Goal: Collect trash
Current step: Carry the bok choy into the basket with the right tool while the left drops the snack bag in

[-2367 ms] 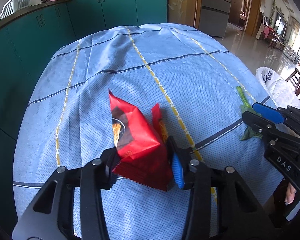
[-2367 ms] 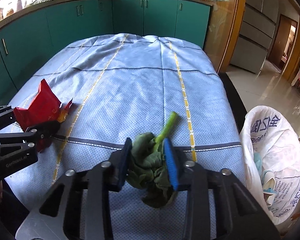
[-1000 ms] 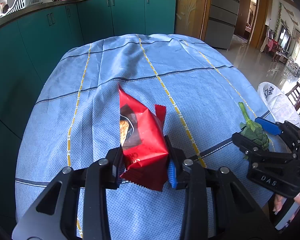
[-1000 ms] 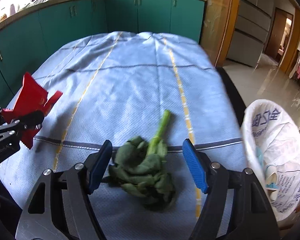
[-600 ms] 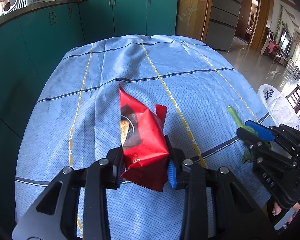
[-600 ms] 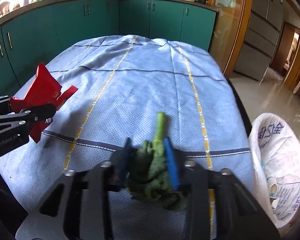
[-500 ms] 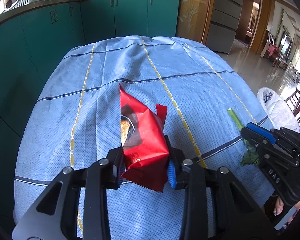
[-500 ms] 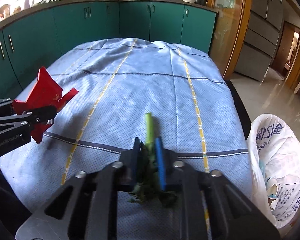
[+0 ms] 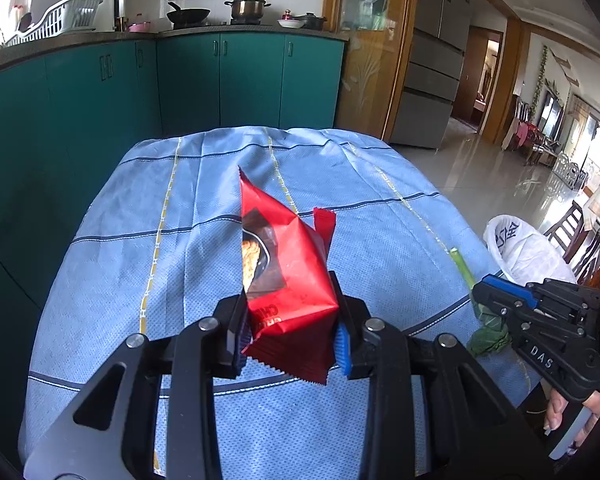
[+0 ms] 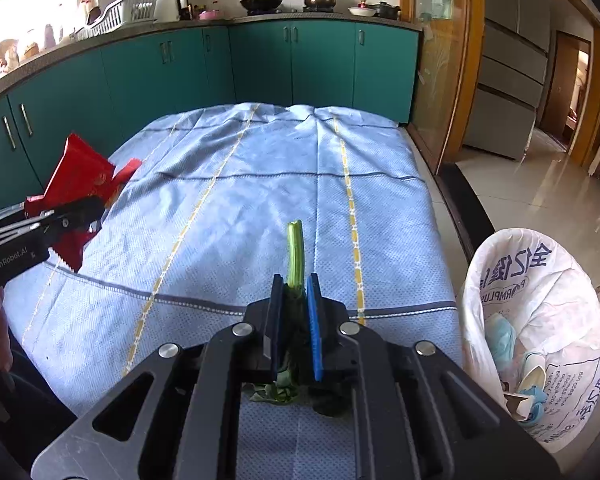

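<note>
My left gripper (image 9: 292, 332) is shut on a red snack wrapper (image 9: 286, 272), which stands up between the pads, clear of the blue tablecloth (image 9: 180, 248). The same wrapper (image 10: 82, 184) shows at the left of the right wrist view. My right gripper (image 10: 296, 320) is shut on a leafy green vegetable scrap (image 10: 295, 252); its pale stalk sticks up past the pads and dark leaves hang below. In the left wrist view the right gripper (image 9: 486, 294) sits at the right edge with the vegetable scrap (image 9: 488, 330) hanging from it.
A white plastic bag (image 10: 540, 320) lined into a bin stands open off the table's right side, with some trash inside. Teal kitchen cabinets (image 10: 260, 64) run behind the table. A person's fingers (image 9: 556, 416) hold the right tool.
The right gripper closed from wide open onto the vegetable scrap and lifted it off the cloth. Both grippers rose; the left kept its grip on the wrapper.
</note>
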`<state>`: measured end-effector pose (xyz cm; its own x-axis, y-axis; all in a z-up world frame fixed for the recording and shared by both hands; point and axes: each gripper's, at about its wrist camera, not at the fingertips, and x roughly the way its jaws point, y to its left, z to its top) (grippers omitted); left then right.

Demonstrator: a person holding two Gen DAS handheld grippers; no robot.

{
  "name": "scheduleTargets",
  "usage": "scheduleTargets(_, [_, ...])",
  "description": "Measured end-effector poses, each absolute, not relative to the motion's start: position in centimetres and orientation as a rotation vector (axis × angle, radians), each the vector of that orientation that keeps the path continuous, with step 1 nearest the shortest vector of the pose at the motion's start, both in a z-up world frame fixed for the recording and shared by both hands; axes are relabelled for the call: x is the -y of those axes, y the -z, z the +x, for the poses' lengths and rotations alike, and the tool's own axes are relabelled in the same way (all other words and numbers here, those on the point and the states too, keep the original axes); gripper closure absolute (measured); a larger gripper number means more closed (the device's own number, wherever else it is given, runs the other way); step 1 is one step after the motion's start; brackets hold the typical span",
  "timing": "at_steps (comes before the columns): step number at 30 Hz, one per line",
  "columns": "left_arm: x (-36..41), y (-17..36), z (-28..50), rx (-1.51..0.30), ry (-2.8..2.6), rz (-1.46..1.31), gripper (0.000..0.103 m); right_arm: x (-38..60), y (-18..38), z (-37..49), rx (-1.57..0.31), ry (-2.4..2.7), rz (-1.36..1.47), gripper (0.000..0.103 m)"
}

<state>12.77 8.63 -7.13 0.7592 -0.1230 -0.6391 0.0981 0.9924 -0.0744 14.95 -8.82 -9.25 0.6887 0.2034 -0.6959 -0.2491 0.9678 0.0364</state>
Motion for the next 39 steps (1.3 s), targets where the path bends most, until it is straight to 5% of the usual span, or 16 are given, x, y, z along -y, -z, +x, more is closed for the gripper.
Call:
scheduleTargets(6, [-8.5,7.3,12.9,-0.711,0.119,-0.035,0.069,8.6,10.7,15.3,-0.844,-0.282,-0.056,0.086])
scheduleTargets(9, [-8.6,7.4,12.9,-0.712,0.118,-0.036,0.069,8.5,11.2,14.9,-0.868,-0.259,-0.081,0.038])
scheduleTargets(10, [-8.6,7.4,12.9,-0.712,0.118,-0.036,0.069,8.5,11.3,14.5,-0.860,-0.235,-0.092,0.034])
scheduleTargets(14, [-8.7,7.4,12.9,-0.709,0.118,-0.035,0.069,8.1,11.9,13.9,-0.857,-0.225,-0.142,0.041])
scheduleTargets(16, [-8.7,7.4,12.8,-0.709,0.117,-0.037,0.069,8.2,12.1,13.9,-0.866,-0.244,-0.115,0.061])
scheduleTargets(21, [-8.7,7.0,12.4,-0.680,0.115,-0.046,0.069,8.5,11.5,13.9,-0.844,-0.248,-0.103,0.082])
scheduleTargets(39, [1.2,1.6,11.0,-0.504,0.345,-0.002,0.069,23.1,1.4,9.7,-0.523,0.012,0.039,0.084])
